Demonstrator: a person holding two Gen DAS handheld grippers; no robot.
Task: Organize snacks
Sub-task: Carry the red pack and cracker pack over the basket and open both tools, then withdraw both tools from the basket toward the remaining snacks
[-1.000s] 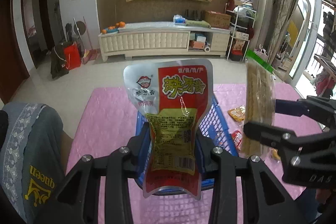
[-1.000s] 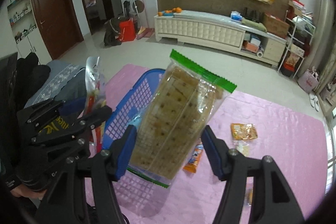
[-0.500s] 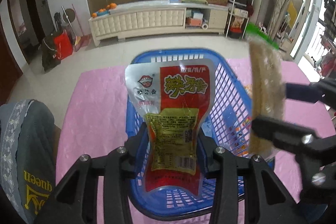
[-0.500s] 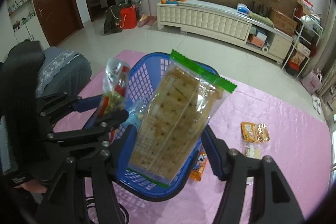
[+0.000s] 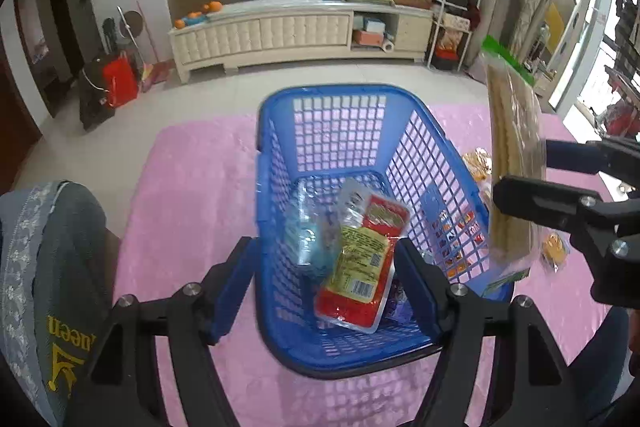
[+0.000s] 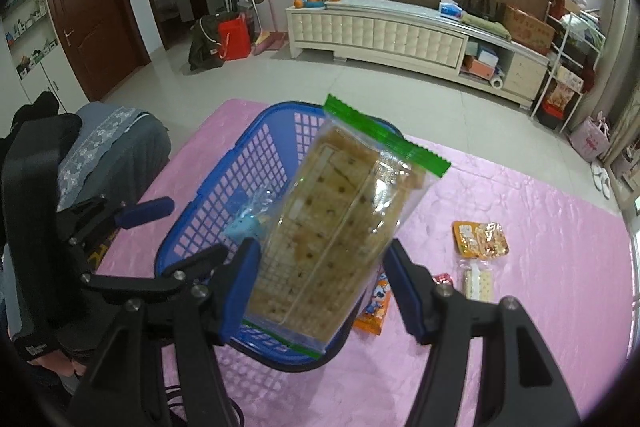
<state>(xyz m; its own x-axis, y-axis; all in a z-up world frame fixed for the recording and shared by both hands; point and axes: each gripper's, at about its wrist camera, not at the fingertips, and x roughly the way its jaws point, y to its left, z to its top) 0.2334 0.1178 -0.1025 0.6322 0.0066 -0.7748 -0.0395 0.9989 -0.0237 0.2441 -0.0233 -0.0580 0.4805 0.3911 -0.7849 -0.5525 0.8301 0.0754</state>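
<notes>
Starting with the left wrist view, we see the left gripper point(image 5: 322, 277) over the blue basket point(image 5: 320, 95) on the pink mat point(image 5: 192, 179). Its jaws are opening, and the red snack packet point(image 5: 356, 263) sits between them, tilted, seemingly free of both pads and lying inside the basket beside a clear blue-tinted packet point(image 5: 306, 227). At the right edge we see the right gripper point(image 5: 520, 167) gripping the cracker pack point(image 5: 514, 163) edge-on, beside the basket's right wall. A grey garment point(image 5: 48, 267) fills the lower left.

Moving to the right wrist view, we see the right gripper point(image 6: 320, 279) about half open, both blue pads pressed on the cracker pack point(image 6: 340, 223), which stands upright with its green seal on top, over the basket point(image 6: 224, 187) near rim. The left gripper point(image 6: 172, 227) reaches in from the left. Loose snacks lie on the mat point(image 6: 520, 207) right of the basket: an orange tray pack point(image 6: 480, 239), a small cracker packet point(image 6: 478, 281), an orange packet point(image 6: 376, 311).
</notes>
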